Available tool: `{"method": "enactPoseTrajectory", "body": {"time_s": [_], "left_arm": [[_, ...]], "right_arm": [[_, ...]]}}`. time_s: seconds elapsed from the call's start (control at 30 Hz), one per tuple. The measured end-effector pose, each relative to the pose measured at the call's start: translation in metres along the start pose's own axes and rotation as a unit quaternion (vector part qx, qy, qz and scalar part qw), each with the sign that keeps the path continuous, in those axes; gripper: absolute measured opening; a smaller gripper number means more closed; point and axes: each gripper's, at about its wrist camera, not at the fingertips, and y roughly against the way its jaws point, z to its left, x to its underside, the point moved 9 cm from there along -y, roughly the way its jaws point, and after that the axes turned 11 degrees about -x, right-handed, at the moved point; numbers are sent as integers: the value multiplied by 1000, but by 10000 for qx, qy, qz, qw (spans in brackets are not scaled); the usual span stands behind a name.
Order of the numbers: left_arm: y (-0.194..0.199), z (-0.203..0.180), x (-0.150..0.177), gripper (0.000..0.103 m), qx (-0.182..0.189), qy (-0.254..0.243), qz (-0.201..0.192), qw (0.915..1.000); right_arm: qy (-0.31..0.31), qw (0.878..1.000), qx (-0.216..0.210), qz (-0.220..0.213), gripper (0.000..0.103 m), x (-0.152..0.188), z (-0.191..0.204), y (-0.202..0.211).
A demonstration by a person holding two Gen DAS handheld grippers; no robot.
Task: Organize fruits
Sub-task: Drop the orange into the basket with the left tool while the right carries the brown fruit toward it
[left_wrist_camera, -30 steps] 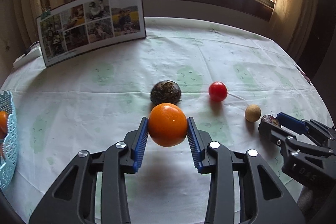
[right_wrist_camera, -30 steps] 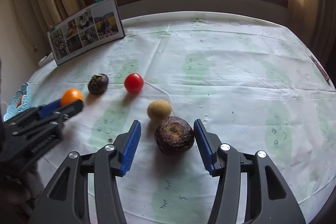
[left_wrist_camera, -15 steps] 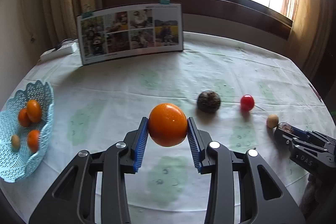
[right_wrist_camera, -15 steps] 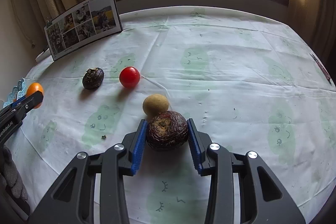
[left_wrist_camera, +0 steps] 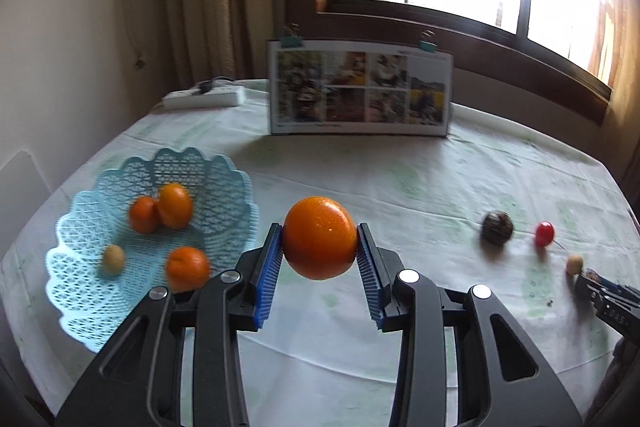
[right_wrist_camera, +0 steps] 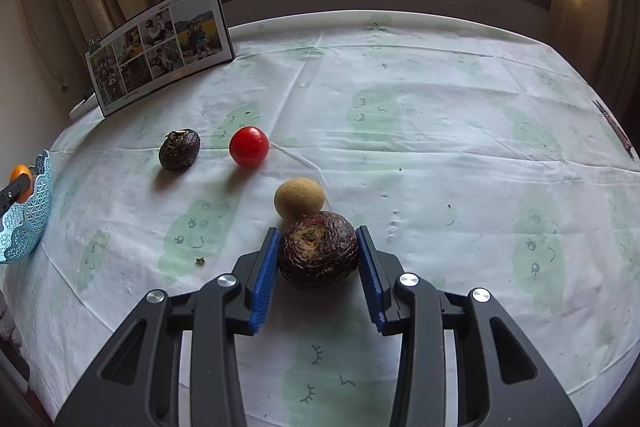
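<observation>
Left gripper (left_wrist_camera: 319,254) clamps an orange (left_wrist_camera: 319,237) above the table (left_wrist_camera: 400,163), just right of a blue basket (left_wrist_camera: 80,291) holding 3 oranges and 1 small tan fruit.

Right gripper (right_wrist_camera: 318,255) is closed on a wrinkled dark fruit (right_wrist_camera: 318,247) resting on the table, touching a tan ball-shaped fruit (right_wrist_camera: 299,199); a red fruit (right_wrist_camera: 248,146) and another dark fruit (right_wrist_camera: 179,149) lie farther left.

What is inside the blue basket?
The basket holds three oranges and one small tan fruit. The hand-held gripper hides its near corner.
</observation>
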Motion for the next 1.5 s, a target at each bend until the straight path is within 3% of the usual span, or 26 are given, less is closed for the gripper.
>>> {"method": "enactPoseTrajectory", "body": {"time_s": [0.33,0.37,0.43,0.47,0.57,0.7,0.8,1.0,1.27,1.5], "left_arm": [[-16,84,-9,40,-720,615,-71,9955],[-18,91,-10,43,-814,653,-106,9945],[-19,102,-10,78,-955,739,-166,9925],[-18,110,-11,83,-1032,849,-226,9908],[-16,124,-14,84,-1193,996,-417,9870],[-17,138,-12,94,-1491,1079,-578,9812],[-17,149,-6,95,-1674,1160,-624,9771],[-25,170,7,95,-1674,1449,-500,9739],[-13,180,9,98,-1858,1633,-797,9656],[-1,175,5,99,-1925,1526,-1079,9633]], "right_arm": [[-93,9999,-39,-32,39,0,-2,0],[-116,9999,-41,-34,39,-1,-2,0],[-216,9997,-91,-35,39,-1,-2,1],[-280,9995,-128,-40,39,-2,-1,2],[-392,9989,-218,-116,39,-5,4,8],[-257,9988,-350,-231,39,-16,27,16],[-8,9985,-475,-260,39,-24,56,18],[551,9934,-1004,-43,39,-30,135,2],[1421,9697,-1957,353,39,-27,274,-31],[1792,9545,-2327,517,39,-23,353,-58]]}}
